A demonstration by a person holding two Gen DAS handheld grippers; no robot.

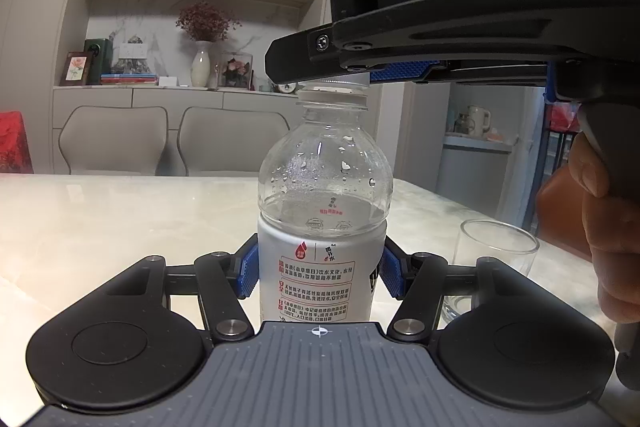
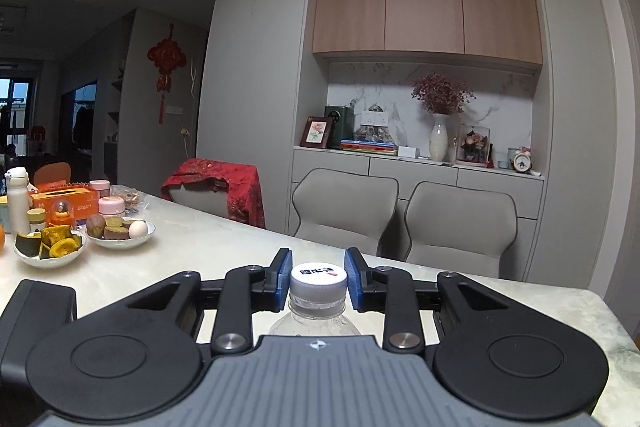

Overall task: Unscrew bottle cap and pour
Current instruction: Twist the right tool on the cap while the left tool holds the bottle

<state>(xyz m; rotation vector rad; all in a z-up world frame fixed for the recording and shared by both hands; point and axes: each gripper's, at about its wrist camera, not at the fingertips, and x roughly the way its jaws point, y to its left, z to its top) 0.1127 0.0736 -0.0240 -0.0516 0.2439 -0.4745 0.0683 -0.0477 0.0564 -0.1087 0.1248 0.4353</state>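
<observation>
A clear water bottle (image 1: 323,187) with a white label stands upright on the marble table (image 1: 120,219). My left gripper (image 1: 318,273) is shut on its labelled body, blue pads pressing both sides. The bottle's white cap (image 2: 318,281) sits on the neck. My right gripper (image 2: 318,277) is level with the cap, its blue pads on either side of it and close to touching. In the left wrist view the right gripper (image 1: 420,39) reaches in from the right over the bottle top and hides the cap. An empty clear glass (image 1: 490,267) stands right of the bottle.
Two bowls of food (image 2: 50,247) and containers sit at the table's far left. Two grey chairs (image 2: 400,219) stand behind the table, one chair with a red cloth (image 2: 224,183). A sideboard with a vase (image 2: 439,137) is at the back.
</observation>
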